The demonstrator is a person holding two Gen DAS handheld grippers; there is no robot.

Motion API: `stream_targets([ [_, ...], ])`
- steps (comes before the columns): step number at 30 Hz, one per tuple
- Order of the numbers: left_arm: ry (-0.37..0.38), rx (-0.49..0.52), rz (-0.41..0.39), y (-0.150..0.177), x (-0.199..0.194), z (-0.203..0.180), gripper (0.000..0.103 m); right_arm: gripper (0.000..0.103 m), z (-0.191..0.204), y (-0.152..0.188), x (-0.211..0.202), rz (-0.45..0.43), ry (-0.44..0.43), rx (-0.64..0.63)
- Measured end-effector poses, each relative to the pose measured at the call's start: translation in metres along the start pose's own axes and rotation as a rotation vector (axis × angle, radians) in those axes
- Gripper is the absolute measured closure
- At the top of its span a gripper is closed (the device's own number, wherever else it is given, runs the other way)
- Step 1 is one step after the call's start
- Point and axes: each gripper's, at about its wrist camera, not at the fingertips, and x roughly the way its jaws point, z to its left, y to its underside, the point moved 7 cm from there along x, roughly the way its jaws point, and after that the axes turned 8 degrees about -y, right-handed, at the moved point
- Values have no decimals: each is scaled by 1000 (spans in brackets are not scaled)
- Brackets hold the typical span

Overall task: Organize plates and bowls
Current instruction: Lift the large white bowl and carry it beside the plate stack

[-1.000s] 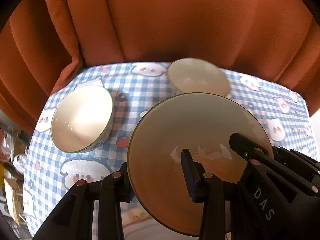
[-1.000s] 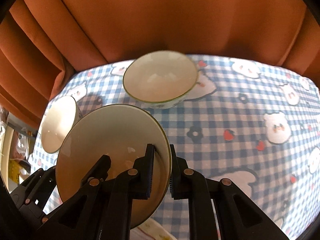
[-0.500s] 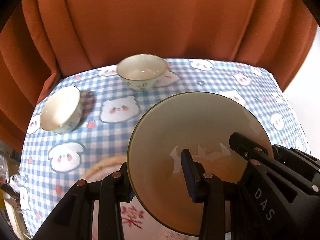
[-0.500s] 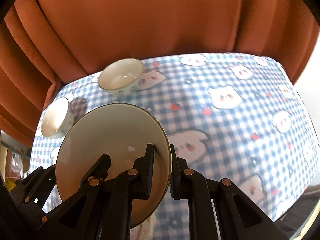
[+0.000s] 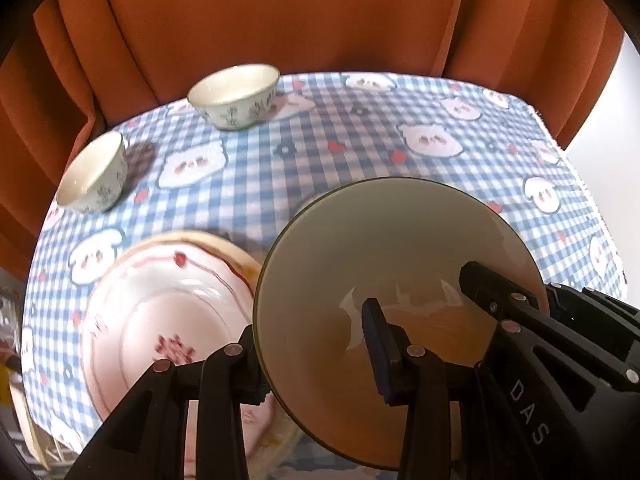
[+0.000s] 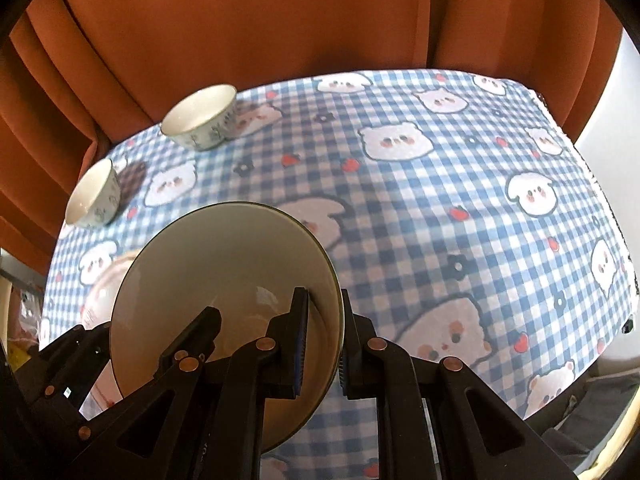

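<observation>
Both grippers hold one large cream bowl (image 5: 396,252) with a dark green rim above the table. My left gripper (image 5: 316,356) is shut on its left rim. My right gripper (image 6: 324,332) is shut on its right rim, and the bowl (image 6: 224,264) shows there too. A pink-patterned plate (image 5: 160,312) lies on the cloth under the bowl's left side. Two small white bowls with green leaf print stand at the far left: one (image 5: 234,96) near the curtain, one (image 5: 94,178) at the table's left edge.
The table has a blue-checked cloth (image 6: 440,208) with bear prints. An orange curtain (image 5: 280,12) hangs behind it. The table's right edge (image 6: 600,184) drops off beside a pale wall.
Both grippers with the large bowl have pulled back and up from the small bowls. The table looks farther away, and the pink plate has come into view below.
</observation>
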Motion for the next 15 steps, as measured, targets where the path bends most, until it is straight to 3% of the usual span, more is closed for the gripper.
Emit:
stream_targets([
  [10, -72, -86, 60, 24, 26, -22, 64, 87, -29, 18, 30, 84, -73, -81],
  [15, -133, -111, 47, 26, 32, -24, 64, 87, -33, 20, 38, 95, -122, -126],
])
